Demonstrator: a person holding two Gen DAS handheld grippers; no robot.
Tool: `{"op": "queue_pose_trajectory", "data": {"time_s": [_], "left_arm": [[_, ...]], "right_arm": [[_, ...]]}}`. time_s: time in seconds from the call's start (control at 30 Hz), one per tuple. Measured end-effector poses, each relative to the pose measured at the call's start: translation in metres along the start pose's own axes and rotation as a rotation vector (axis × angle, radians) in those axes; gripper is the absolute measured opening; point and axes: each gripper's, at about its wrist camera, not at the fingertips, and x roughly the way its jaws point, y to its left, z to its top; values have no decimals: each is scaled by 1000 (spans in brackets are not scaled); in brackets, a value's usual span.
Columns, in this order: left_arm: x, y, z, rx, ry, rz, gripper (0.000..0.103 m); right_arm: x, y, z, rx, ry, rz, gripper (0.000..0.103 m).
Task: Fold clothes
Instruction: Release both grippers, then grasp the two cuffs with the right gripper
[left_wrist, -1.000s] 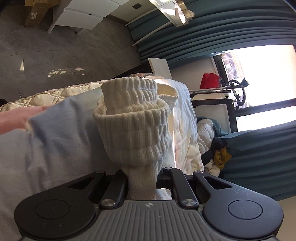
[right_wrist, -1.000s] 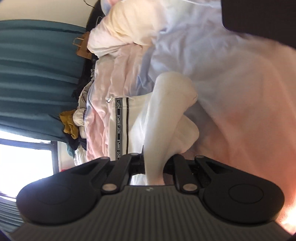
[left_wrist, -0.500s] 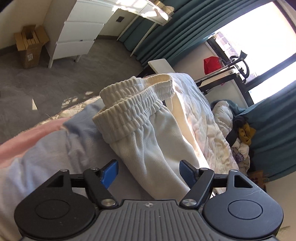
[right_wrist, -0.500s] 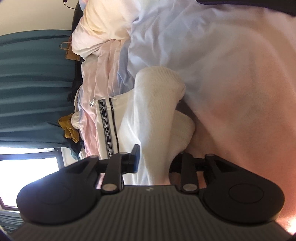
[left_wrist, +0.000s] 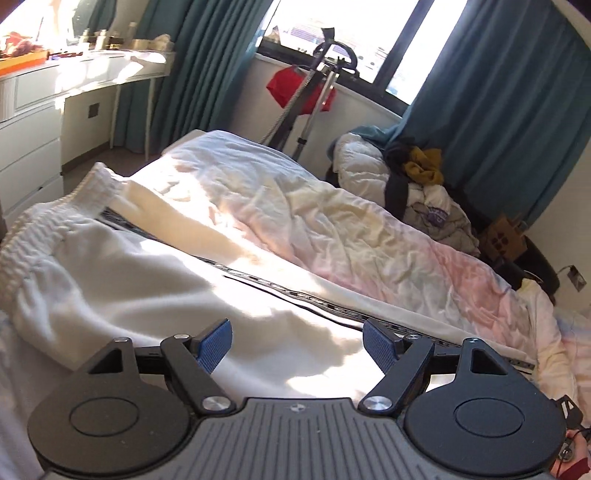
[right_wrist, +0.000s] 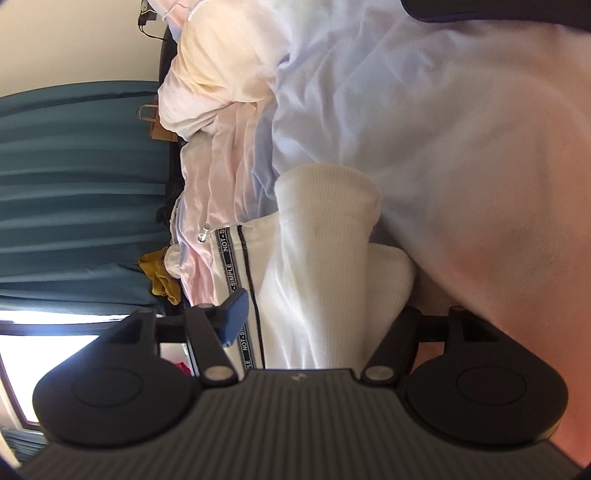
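Rumpled bedding (left_wrist: 369, 236) w/ white trousers (left_wrist: 147, 280), teal curtains (left_wrist: 509, 92).

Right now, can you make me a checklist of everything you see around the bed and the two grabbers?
Surface: bed with a rumpled pale cover, sunlit.
Job's things: white trousers lying on the bed, elastic waistband at the far left, black side stripe reading NOT-SIMPLE.
Clutter: heap of clothes past the bed; paper bag by the curtain.
Grippers: left gripper open over the trousers; right gripper open, ribbed cuffs just ahead of it.
Cables: dark cord on the wall.
Surroundings: teal curtains, window, white drawers, stand with a red cloth.
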Motion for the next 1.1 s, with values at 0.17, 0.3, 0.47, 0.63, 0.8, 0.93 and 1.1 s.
{"op": "queue_pose_trajectory", "data": {"time_s": [0.17,0.3,0.47,0.63,0.8,0.93,1.1], "left_arm": [[62,-59,-15,98,48,13,80],[111,-92,-35,203,76,12,80],[161,-108,-57,278,145,21,80],[167,-102,-66,307,140,18,81],[168,-101,-66,339,133,7,81],[169,-98,-65,343,132,-6,81],[165,-94,-60,332,138,-30,81]], "right_arm": [[2,5,-1,-56,2,2,66],[4,17,-3,-138,-15,15,67],[9,38,-11,-293,-54,46,67],[25,41,-12,-359,-59,-12,66],[24,41,-13,-377,-76,-29,46],[10,46,-19,-434,-112,-24,16],[-11,74,-38,-578,-164,28,13]]}}
